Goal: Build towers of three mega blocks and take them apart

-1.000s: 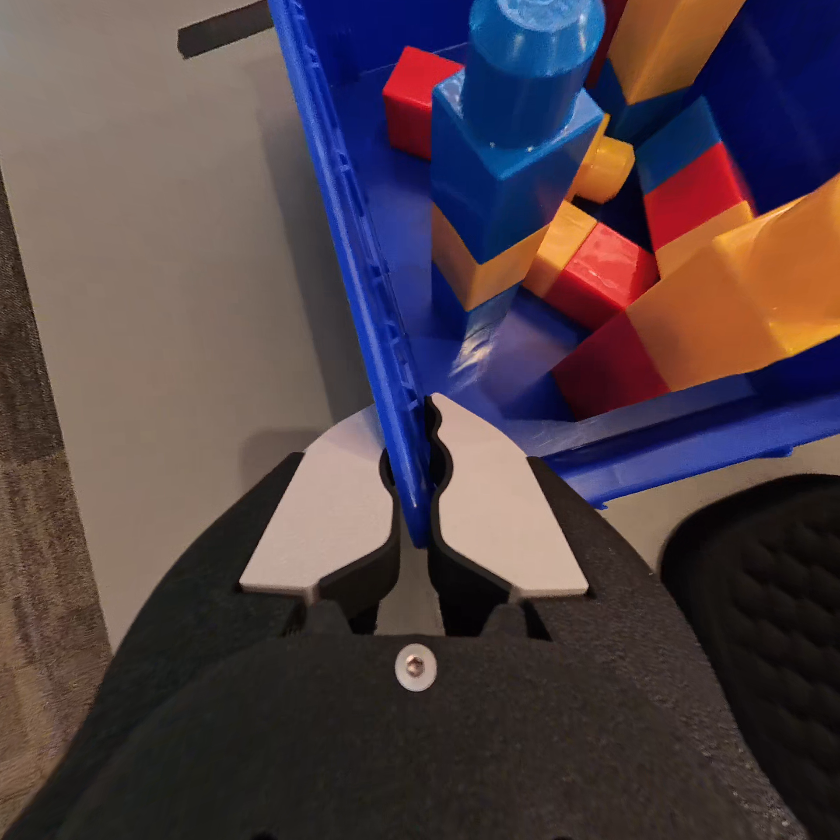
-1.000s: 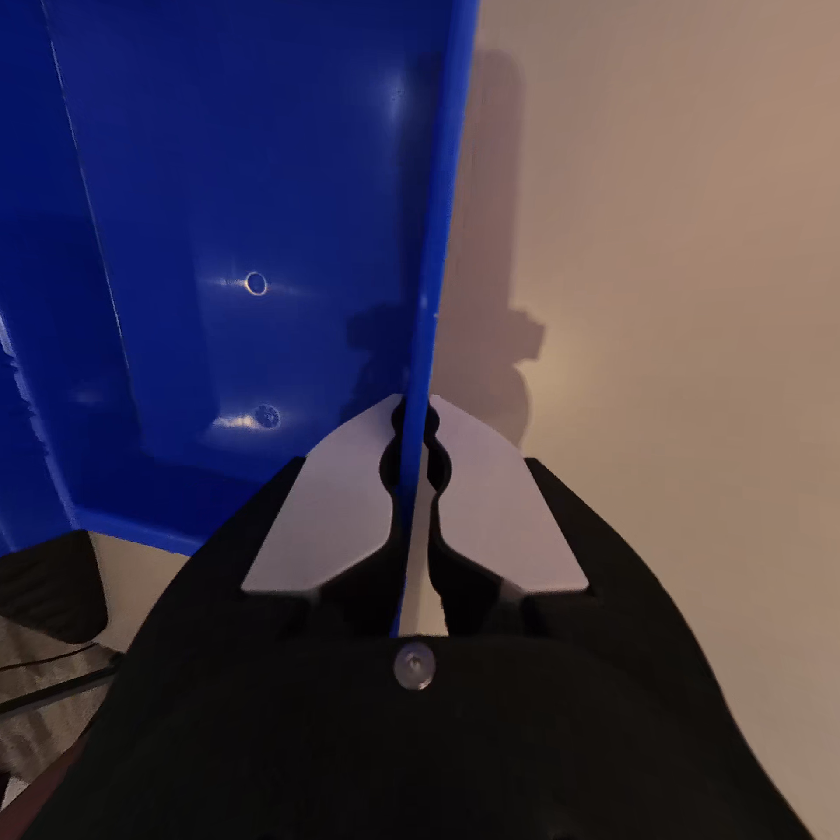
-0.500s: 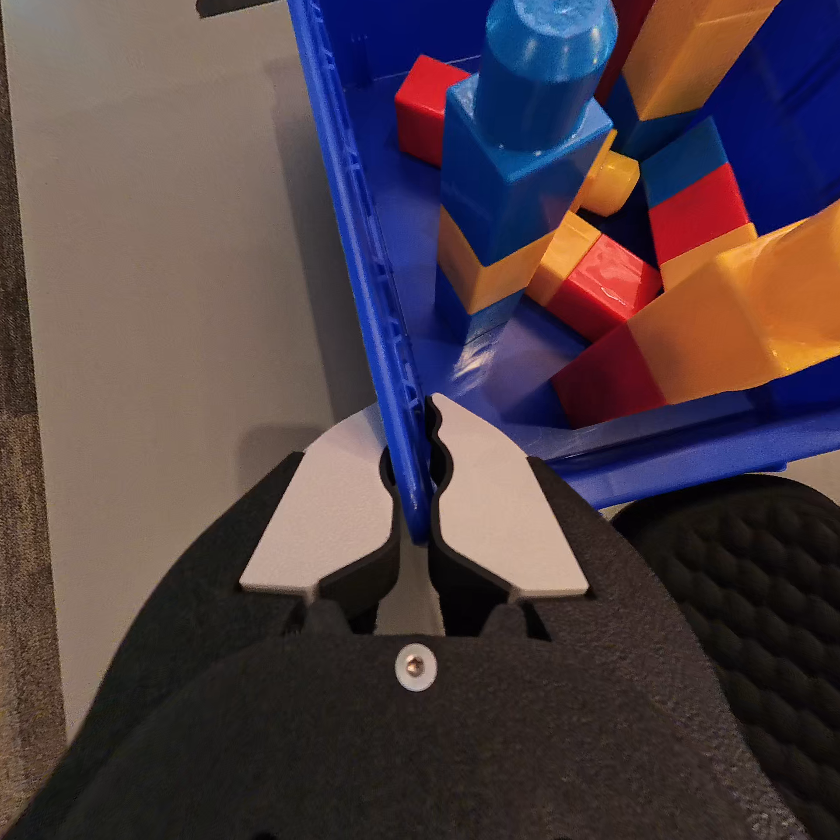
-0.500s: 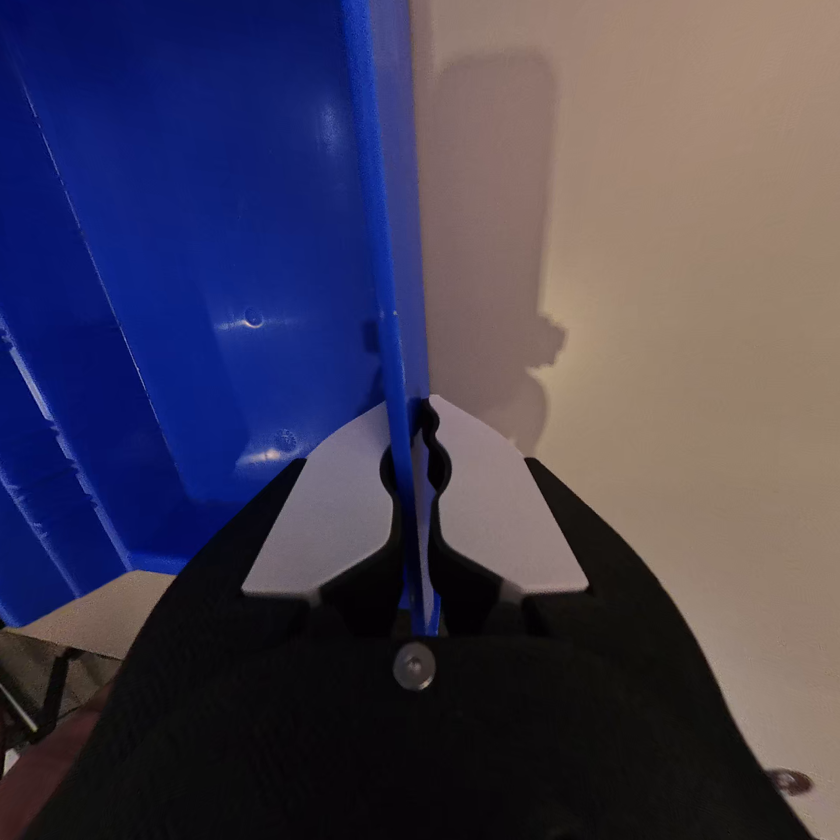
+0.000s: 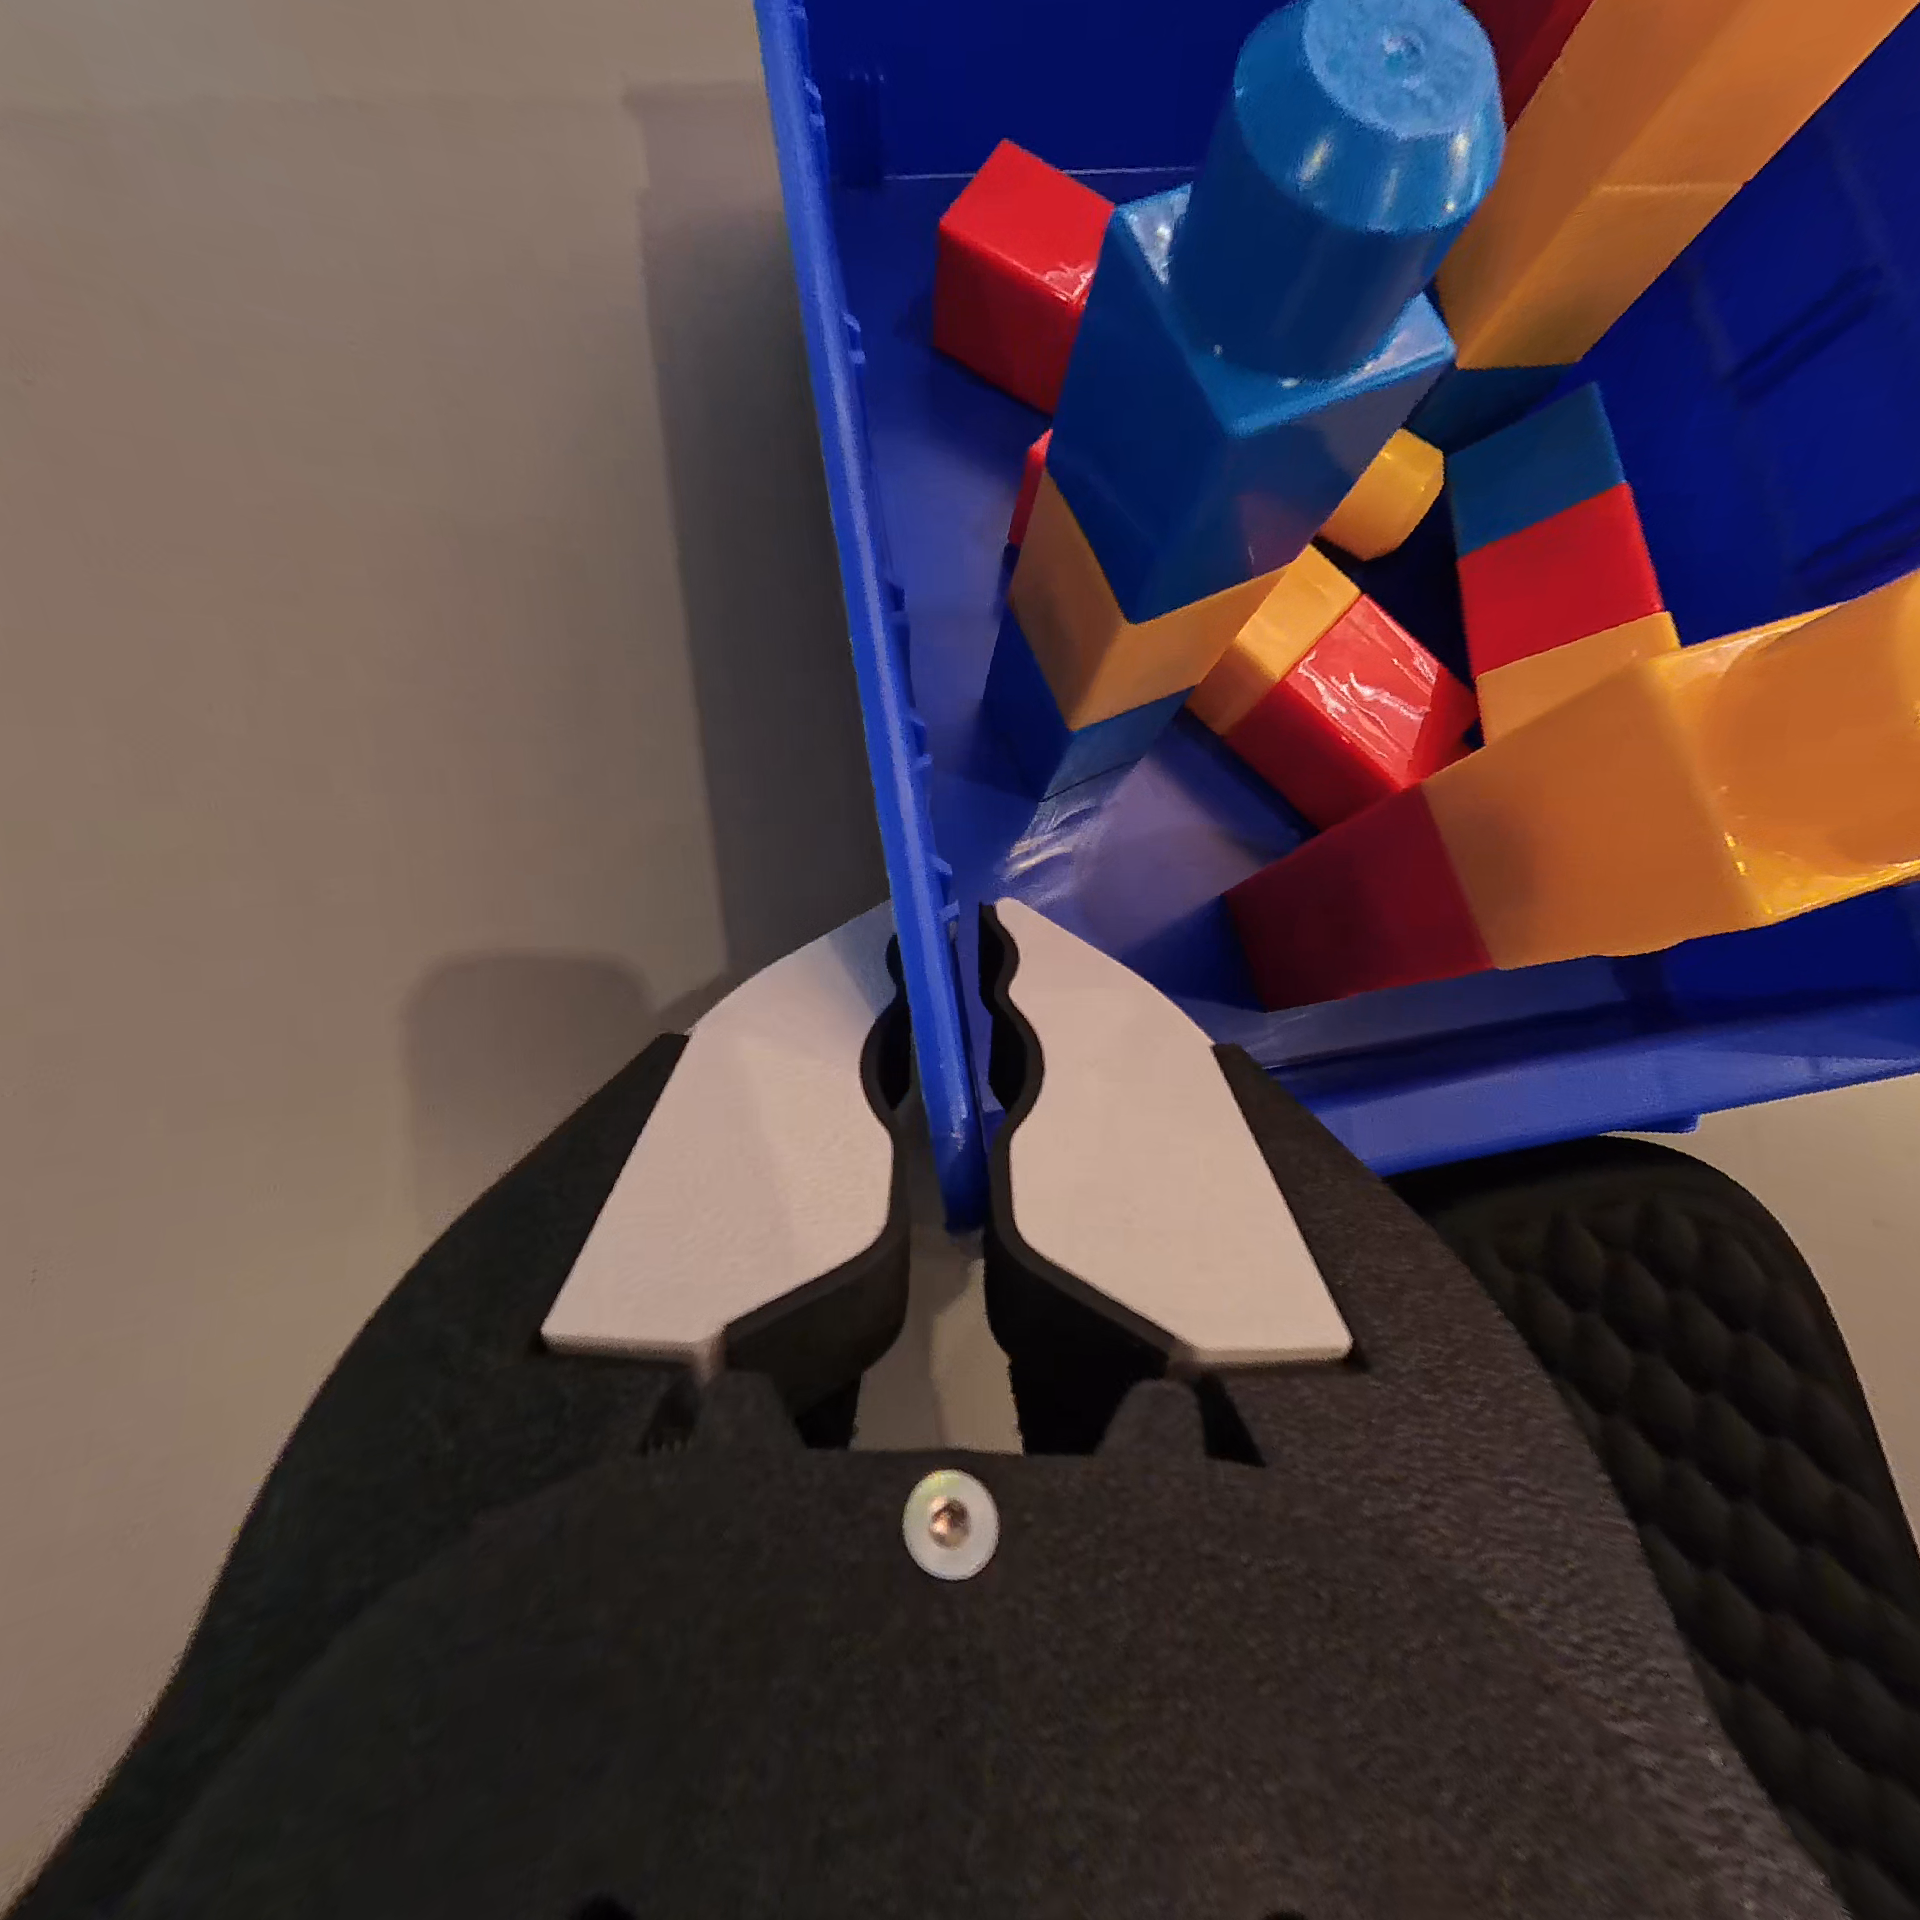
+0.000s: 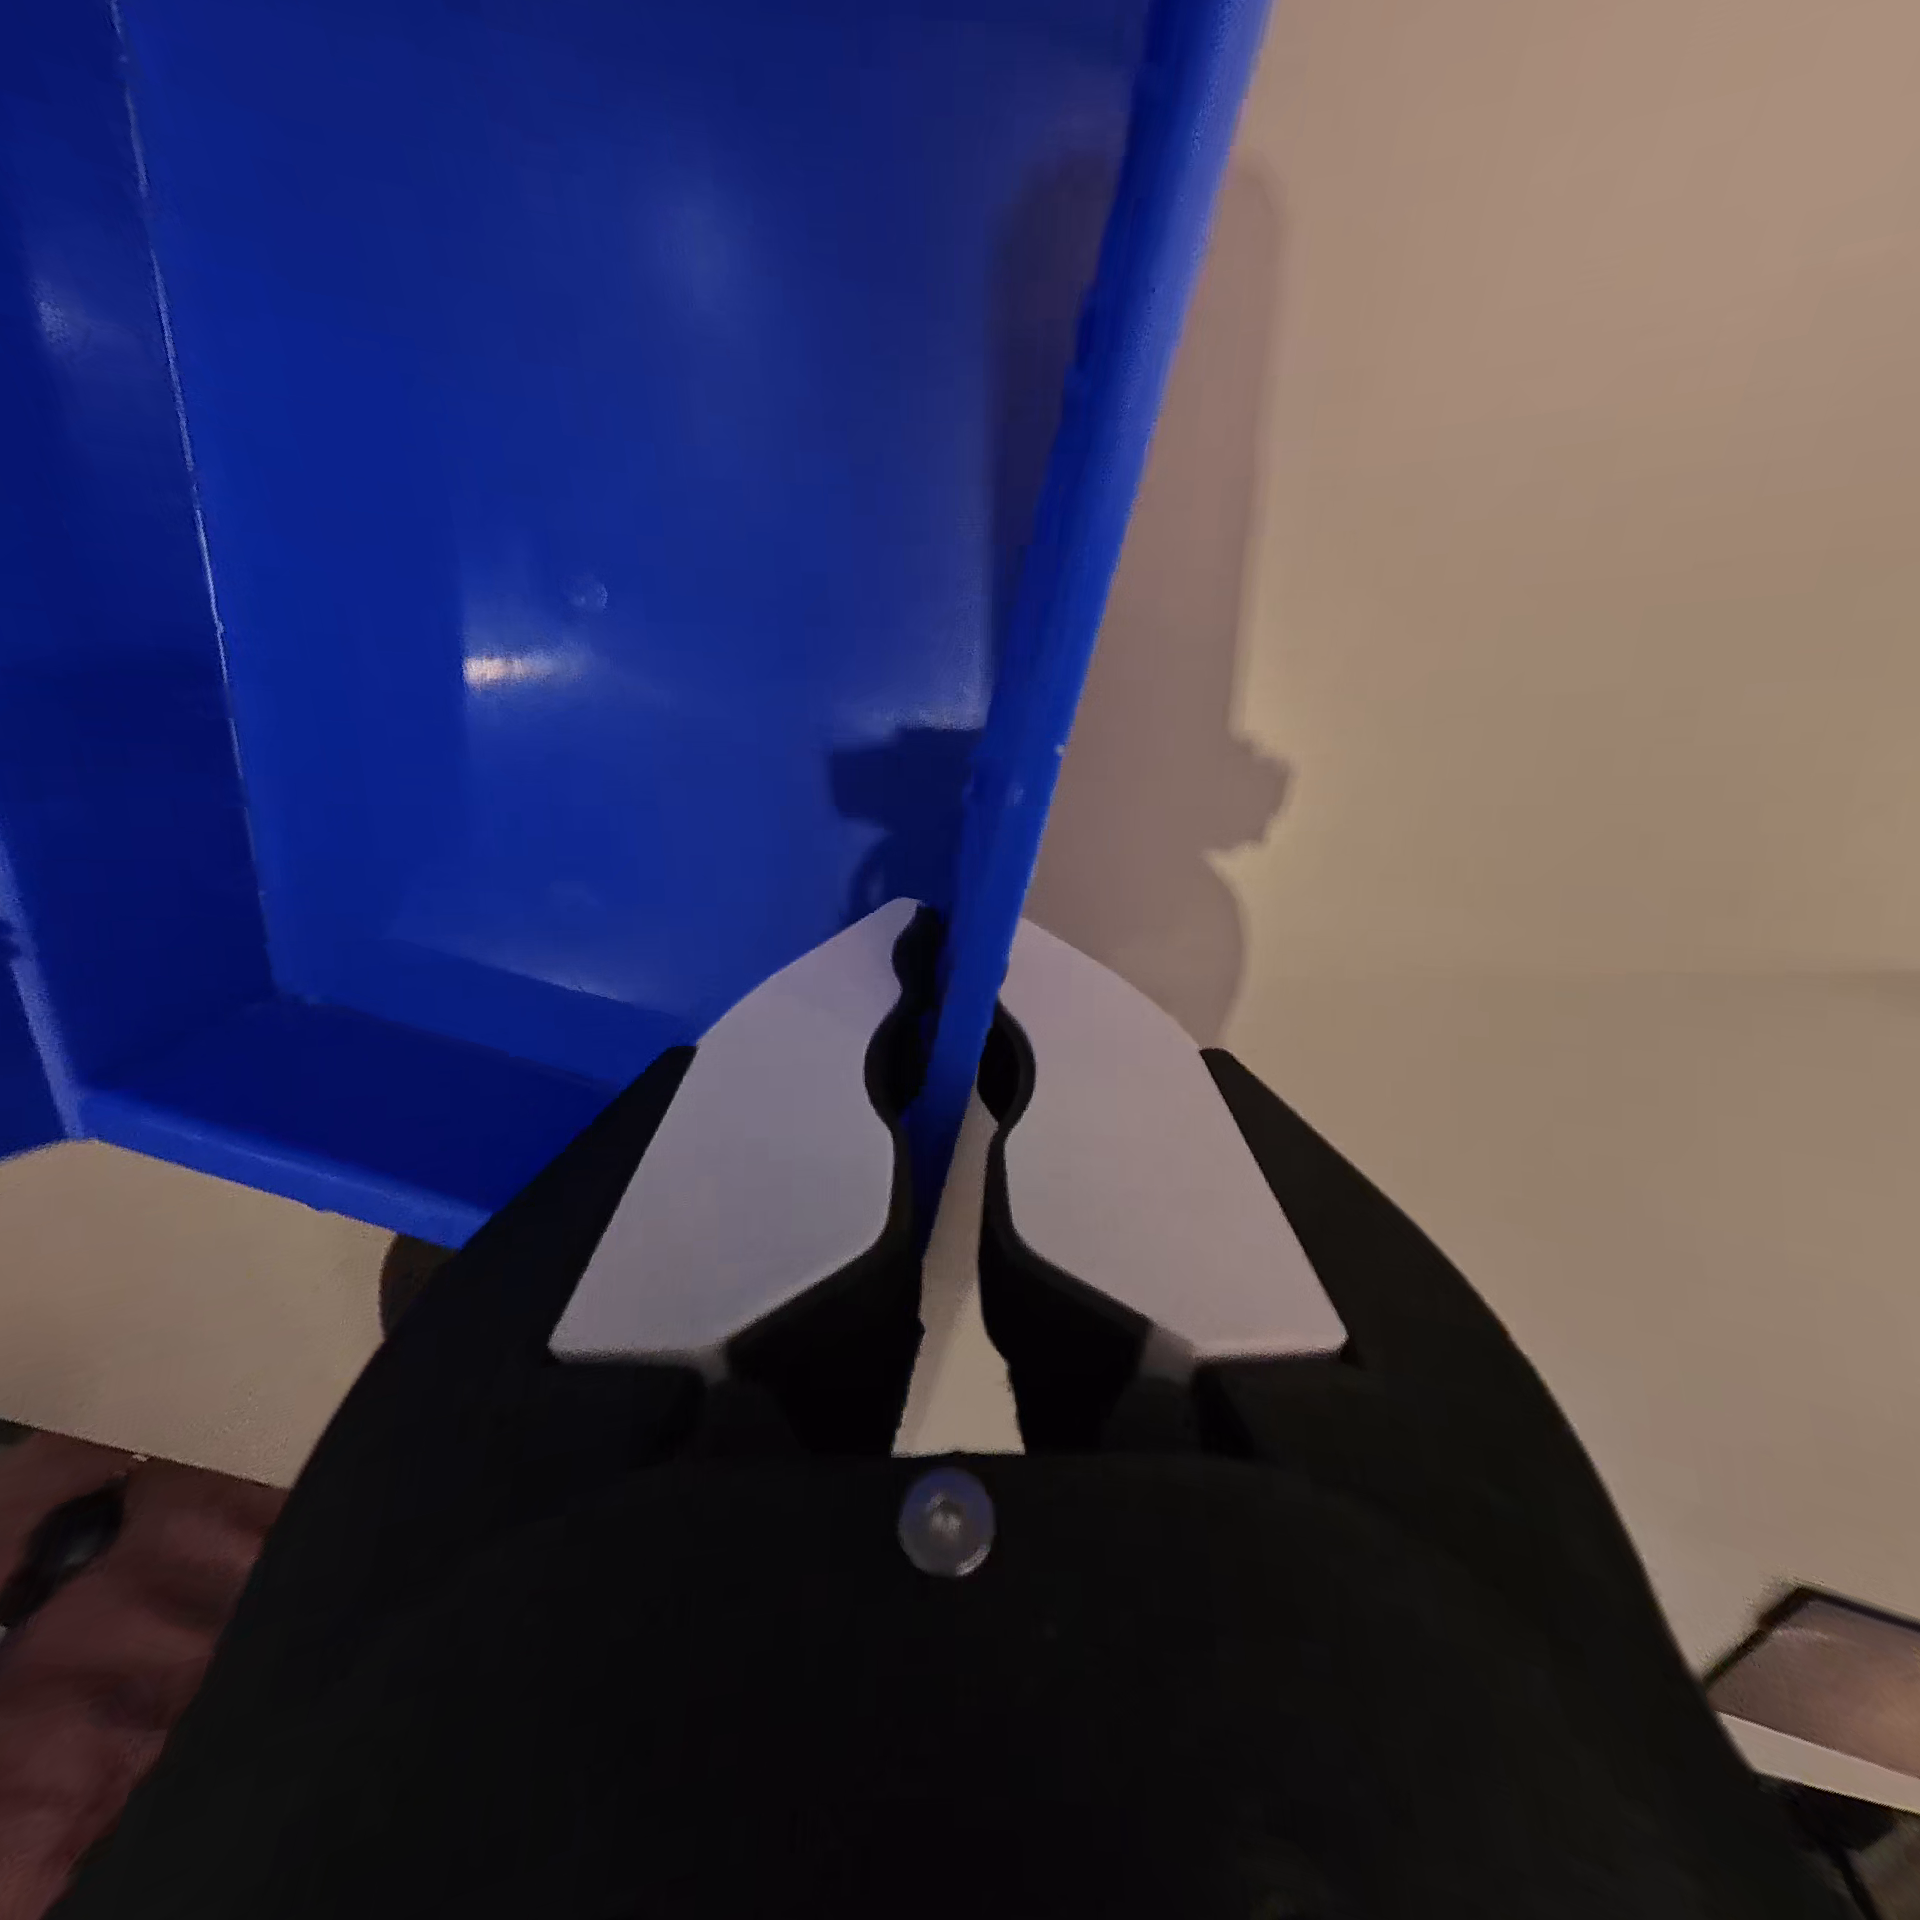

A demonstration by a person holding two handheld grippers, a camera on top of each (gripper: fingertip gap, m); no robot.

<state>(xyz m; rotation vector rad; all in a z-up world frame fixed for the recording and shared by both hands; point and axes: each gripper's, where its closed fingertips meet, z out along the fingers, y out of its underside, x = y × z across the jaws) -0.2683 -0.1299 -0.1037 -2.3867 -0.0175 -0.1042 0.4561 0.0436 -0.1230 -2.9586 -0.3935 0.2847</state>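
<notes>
Pale worktop (image 5: 364,520) lay beneath a blue plastic bin (image 5: 894,644), whose opposite walls were pinched in the jaws of the left gripper (image 5: 940,1039) and the right gripper (image 6: 956,1039). Inside, at least one three-block tower (image 5: 1174,499) of blue, yellow and blue mega blocks stood among other stacked and loose red, yellow and blue blocks (image 5: 1340,707). Building looked well advanced; taking the towers apart appeared still ahead.
</notes>
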